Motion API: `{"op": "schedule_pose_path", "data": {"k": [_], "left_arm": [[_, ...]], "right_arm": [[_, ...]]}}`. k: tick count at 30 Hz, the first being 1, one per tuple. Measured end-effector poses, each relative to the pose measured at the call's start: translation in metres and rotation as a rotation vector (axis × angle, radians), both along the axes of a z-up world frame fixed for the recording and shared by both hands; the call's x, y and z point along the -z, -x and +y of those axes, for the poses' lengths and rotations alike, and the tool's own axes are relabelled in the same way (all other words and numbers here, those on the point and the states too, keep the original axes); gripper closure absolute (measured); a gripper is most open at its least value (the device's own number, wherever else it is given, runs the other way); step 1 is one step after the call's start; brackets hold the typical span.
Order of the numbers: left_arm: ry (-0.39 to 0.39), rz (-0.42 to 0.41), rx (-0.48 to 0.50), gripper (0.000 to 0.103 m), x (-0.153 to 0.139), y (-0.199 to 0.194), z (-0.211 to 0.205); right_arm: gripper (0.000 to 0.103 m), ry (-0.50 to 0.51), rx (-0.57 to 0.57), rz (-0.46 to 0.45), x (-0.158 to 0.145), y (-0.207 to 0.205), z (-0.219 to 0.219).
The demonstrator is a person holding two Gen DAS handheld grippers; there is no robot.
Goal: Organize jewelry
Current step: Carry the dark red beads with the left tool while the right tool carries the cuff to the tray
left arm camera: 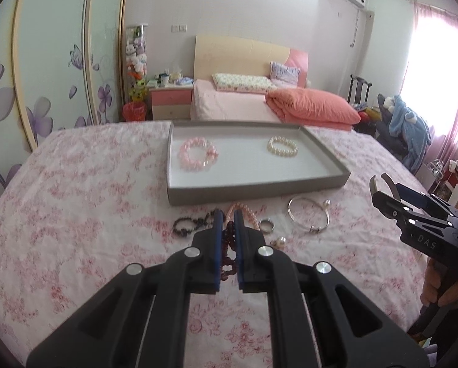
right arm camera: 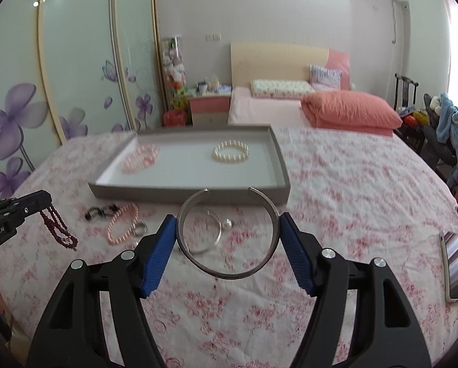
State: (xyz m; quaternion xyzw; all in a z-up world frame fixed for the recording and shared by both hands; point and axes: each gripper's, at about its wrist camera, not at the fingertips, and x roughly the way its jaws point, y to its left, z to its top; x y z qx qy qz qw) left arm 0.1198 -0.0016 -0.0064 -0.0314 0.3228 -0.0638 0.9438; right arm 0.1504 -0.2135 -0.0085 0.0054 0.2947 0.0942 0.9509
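1. The left gripper (left arm camera: 228,214) has its jaws nearly together, pinching a dark red bead string (right arm camera: 58,228) that hangs loose above the floral bedspread (left arm camera: 75,214)
2. On the bedspread just near of the tray, from left: a black bead bracelet (left arm camera: 187,225), a pink pearl strand (right arm camera: 121,225), a small silver ring (left arm camera: 266,225), and a thin silver bangle (left arm camera: 308,216) with a pearl at its far right edge
3. The grey tray (left arm camera: 259,190) sits at the far middle of the bedspread; a pink bead bracelet (left arm camera: 198,153) lies in its left part and a cream pearl bracelet (left arm camera: 283,146) in its right part, well apart
4. The right gripper (right arm camera: 228,230) has its jaws set wide, the blue pads pressing both sides of an open silver cuff (right arm camera: 229,263), gap facing the tray, held off the bedspread
5. A phone (right arm camera: 454,268) lies at the far right edge of the bedspread
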Motion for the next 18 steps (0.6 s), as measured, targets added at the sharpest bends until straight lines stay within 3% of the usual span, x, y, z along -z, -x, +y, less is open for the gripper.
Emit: {"op": "schedule_pose_path", "data": {"k": [7,18], "left_arm": [[-0.004,-0.076,-0.007,0.094,-0.023,0.004,-0.001],[-0.021,-0.157,-0.011,0.094,-0.046,0.001,-0.01]], "right_arm": [[0.035,-0.019,0.004,-0.106,-0.024,0.007,0.001],[0.035,-0.05,-0.007,-0.197,-0.045,0.011,0.005]]}}
